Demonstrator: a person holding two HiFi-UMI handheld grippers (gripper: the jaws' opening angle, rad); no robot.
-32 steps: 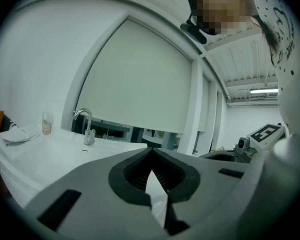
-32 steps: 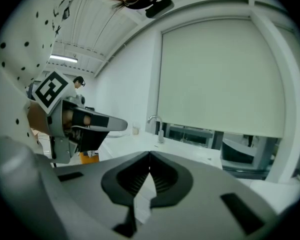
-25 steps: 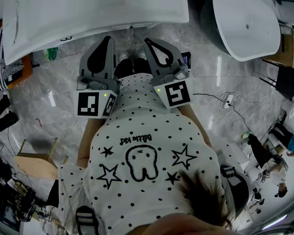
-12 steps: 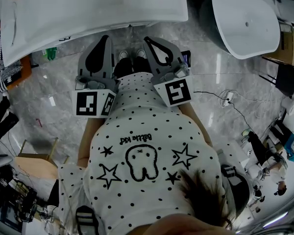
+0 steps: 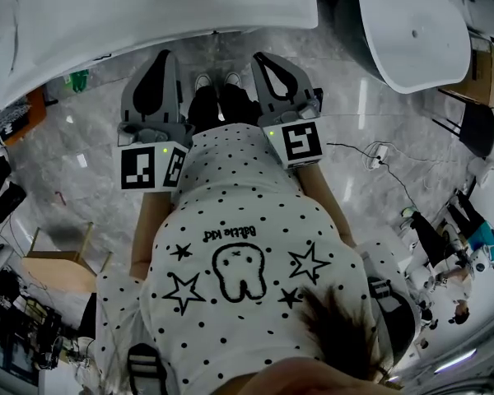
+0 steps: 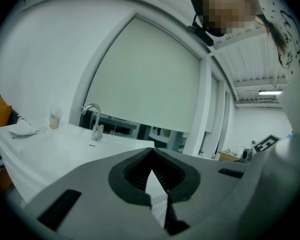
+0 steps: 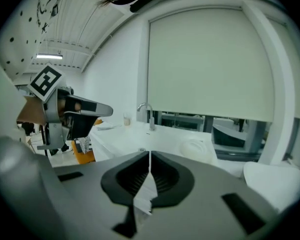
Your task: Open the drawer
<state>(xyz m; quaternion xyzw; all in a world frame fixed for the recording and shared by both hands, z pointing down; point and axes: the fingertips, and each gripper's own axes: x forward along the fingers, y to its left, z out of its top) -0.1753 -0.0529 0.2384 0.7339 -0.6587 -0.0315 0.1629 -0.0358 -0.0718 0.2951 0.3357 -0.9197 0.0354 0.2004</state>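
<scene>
**A:** What are the jaws of the left gripper (image 6: pixel 151 150) doing?

**B:** They are sitting closed, tip against tip, and gripping nothing. The right gripper (image 7: pixel 150 154) is doing the same, with its 2 jaws pressing together on nothing.

**A:** Where are they pointing?

**B:** Both are aiming at the washbasin counter (image 5: pixel 148 15) and hovering just short of its front edge. They are lying side by side, the left 1 nearer the counter's faucet (image 6: pixel 93 120).

**A:** And the drawer?

**B:** I cannot tell. In the head view the counter's top is hiding everything beneath it.

**A:** Anything else around the counter?

**B:** A person in a dotted shirt (image 5: pixel 247 220) is standing before it on the marble floor (image 5: pixel 82 138). A white bathtub (image 5: pixel 412 31) is sitting just right of the counter.
</scene>
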